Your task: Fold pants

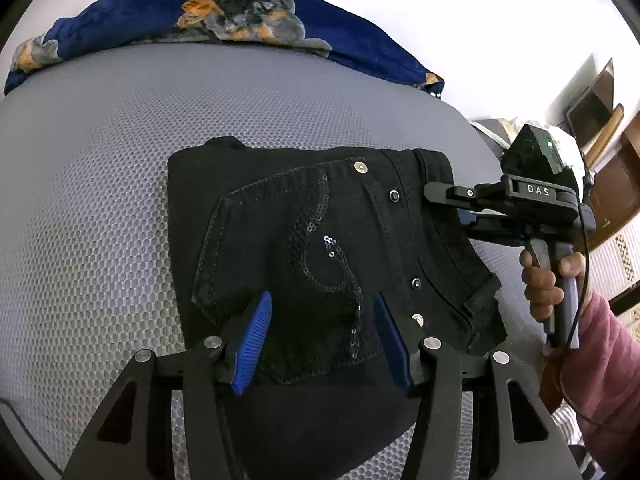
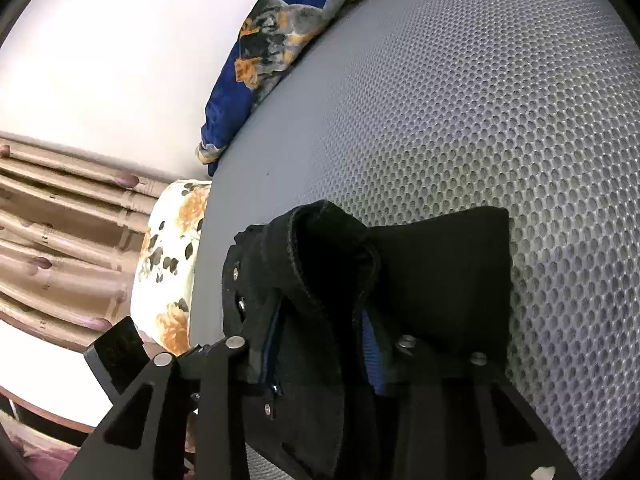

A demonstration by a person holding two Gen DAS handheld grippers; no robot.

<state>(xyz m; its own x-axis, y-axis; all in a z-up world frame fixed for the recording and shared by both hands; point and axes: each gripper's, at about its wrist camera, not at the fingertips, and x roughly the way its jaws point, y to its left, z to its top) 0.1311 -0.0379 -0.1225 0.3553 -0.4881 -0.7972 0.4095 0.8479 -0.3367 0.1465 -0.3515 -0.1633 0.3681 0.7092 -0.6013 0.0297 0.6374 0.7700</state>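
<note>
Black pants (image 1: 304,240) lie folded into a compact stack on the grey mesh bed surface (image 1: 100,200), back pocket with sequin swirl facing up. My left gripper (image 1: 322,312) is open, its blue pads (image 1: 256,336) hovering over the near edge of the stack, holding nothing. My right gripper (image 1: 444,200) reaches in from the right at the waistband edge. In the right wrist view it (image 2: 320,340) is closed on the thick folded waistband (image 2: 320,280), which bulges up between the fingers.
A blue blanket with an orange and grey print (image 1: 240,20) lies along the far edge of the bed. A floral pillow (image 2: 172,264) and beige curtains (image 2: 60,248) are beside the bed. Wooden furniture (image 1: 612,184) stands at right.
</note>
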